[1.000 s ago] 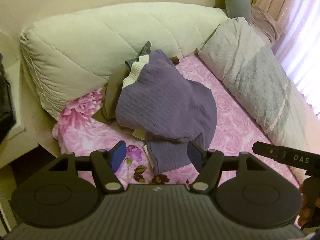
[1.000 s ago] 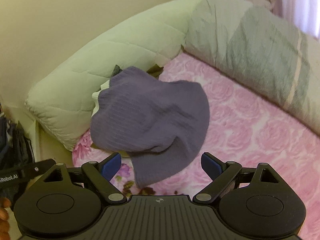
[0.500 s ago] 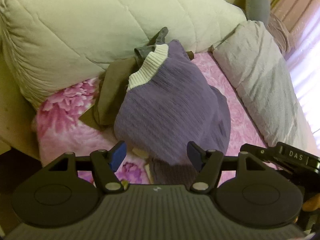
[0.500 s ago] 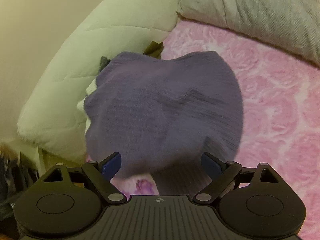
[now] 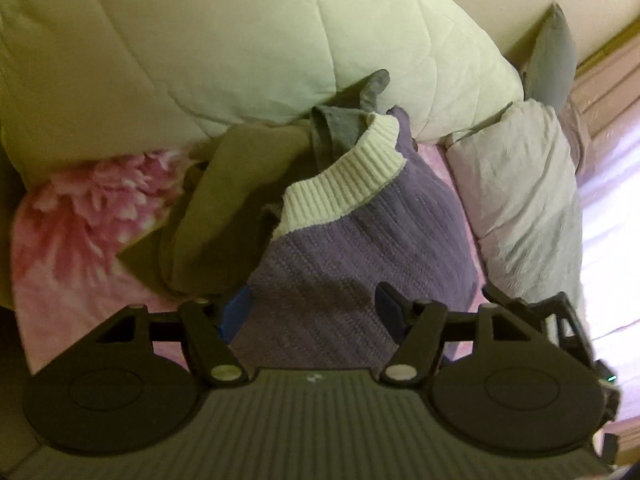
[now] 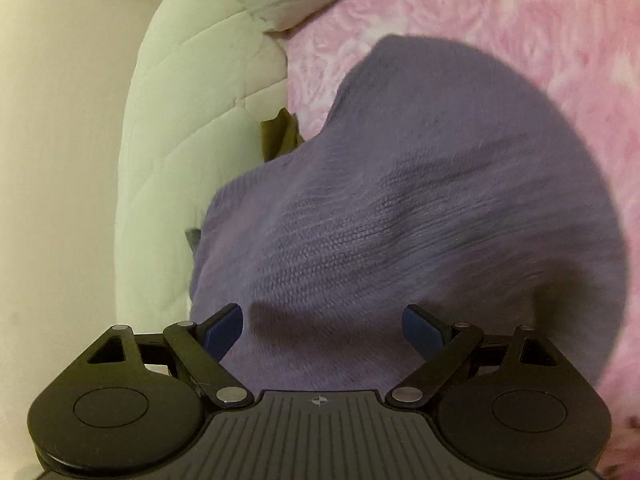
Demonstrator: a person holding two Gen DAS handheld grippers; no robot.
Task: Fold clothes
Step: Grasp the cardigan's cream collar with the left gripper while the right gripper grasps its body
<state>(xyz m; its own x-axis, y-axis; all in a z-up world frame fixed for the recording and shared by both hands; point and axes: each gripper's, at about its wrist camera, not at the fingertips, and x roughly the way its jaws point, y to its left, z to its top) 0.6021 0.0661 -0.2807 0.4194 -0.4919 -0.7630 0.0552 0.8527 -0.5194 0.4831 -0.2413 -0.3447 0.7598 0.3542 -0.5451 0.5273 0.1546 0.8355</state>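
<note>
Left gripper point(image 5: 314, 310): I have its jaws standing wide apart, blue pads point(image 5: 236, 312) clear on both sides. The purple sweater point(image 5: 352, 256) lies under and between them; I cannot tell whether the pads touch the knit, but nothing is pinched.

Right gripper point(image 6: 323, 330): jaws spread wide and just been closing a little, with a raised hump of the purple sweater point(image 6: 420, 208) between them; the pads point(image 6: 424, 326) do not press it. Part of this gripper's black frame shows at the right edge of my left wrist view.

Purple sweater: heaped in a loose mound on the bed's pink floral sheet point(image 6: 500, 20), its cream ribbed band point(image 5: 344, 180) turned up at the far side.

Other clothes: an olive garment point(image 5: 224, 208) crumpled just left of the sweater, touching it; a grey garment point(image 5: 340, 128) behind the cream band, against the pale green quilted duvet point(image 5: 240, 40).

Bedding: the duvet is rolled along the wall; a grey-white pillow point(image 5: 528, 192) lies along the right of the bed, a darker grey cushion point(image 5: 552, 64) behind it.
</note>
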